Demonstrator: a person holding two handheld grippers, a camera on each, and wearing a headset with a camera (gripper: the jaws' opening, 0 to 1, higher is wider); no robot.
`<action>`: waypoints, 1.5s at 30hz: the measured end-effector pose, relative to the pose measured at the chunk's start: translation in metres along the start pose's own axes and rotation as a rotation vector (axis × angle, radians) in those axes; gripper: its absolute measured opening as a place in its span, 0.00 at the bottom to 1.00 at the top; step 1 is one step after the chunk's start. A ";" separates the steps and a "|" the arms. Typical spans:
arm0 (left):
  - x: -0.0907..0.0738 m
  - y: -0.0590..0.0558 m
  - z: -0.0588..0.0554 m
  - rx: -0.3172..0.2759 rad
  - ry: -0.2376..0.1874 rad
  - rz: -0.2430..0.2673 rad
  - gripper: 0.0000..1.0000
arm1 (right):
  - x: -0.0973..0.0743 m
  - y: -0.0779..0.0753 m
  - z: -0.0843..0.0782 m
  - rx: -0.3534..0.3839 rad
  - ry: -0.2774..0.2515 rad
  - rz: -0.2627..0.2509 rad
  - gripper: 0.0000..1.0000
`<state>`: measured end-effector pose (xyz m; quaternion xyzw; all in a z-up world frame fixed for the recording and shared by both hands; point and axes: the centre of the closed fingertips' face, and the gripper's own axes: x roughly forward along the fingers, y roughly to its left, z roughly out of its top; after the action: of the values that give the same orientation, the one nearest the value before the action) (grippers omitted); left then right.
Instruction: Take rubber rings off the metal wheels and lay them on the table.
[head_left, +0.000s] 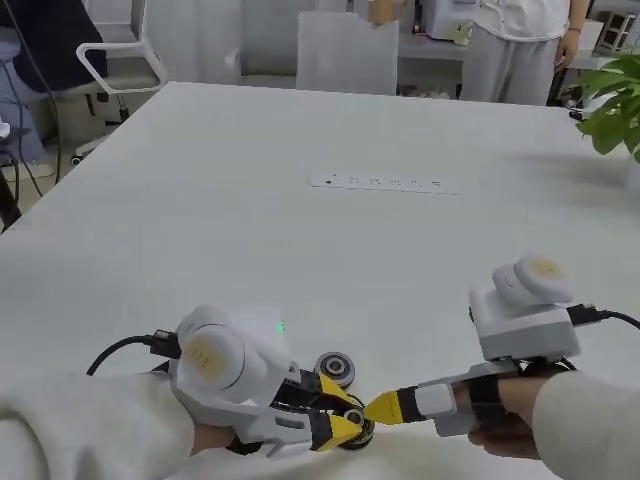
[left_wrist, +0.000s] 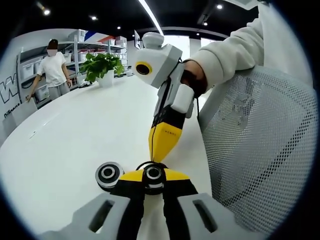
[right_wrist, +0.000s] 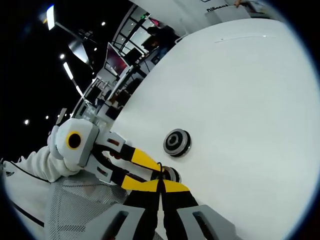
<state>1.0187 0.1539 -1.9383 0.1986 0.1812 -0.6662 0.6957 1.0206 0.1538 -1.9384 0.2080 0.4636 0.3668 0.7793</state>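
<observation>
Yellow-tipped left tongs clamp a small metal wheel at the white surface near edge; right tongs, nipped shut on its black rubber ring, meet them head-on, second wheel just beside

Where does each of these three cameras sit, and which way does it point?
Head view: on the head, looking down at the table; sleeves, left gripper and right gripper show.
Left gripper view: rides the left gripper, looking along its jaws, shut on a metal wheel, toward the right gripper.
Right gripper view: rides the right gripper, facing the left one; own shut jaws seem to pinch the rubber ring.
Shared: all three see the loose wheel.
</observation>
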 end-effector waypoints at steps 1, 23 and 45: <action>0.000 0.000 0.000 -0.002 0.003 0.000 0.08 | 0.000 -0.001 -0.001 0.000 0.004 -0.006 0.00; -0.003 0.001 -0.002 -0.014 0.057 0.004 0.11 | 0.000 -0.005 -0.003 0.009 0.013 -0.028 0.00; -0.018 -0.004 0.025 -0.076 -0.035 -0.008 0.28 | -0.003 -0.005 0.003 0.012 -0.011 -0.032 0.00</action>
<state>1.0140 0.1565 -1.9080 0.1595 0.1949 -0.6652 0.7030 1.0247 0.1480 -1.9384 0.2071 0.4647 0.3504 0.7864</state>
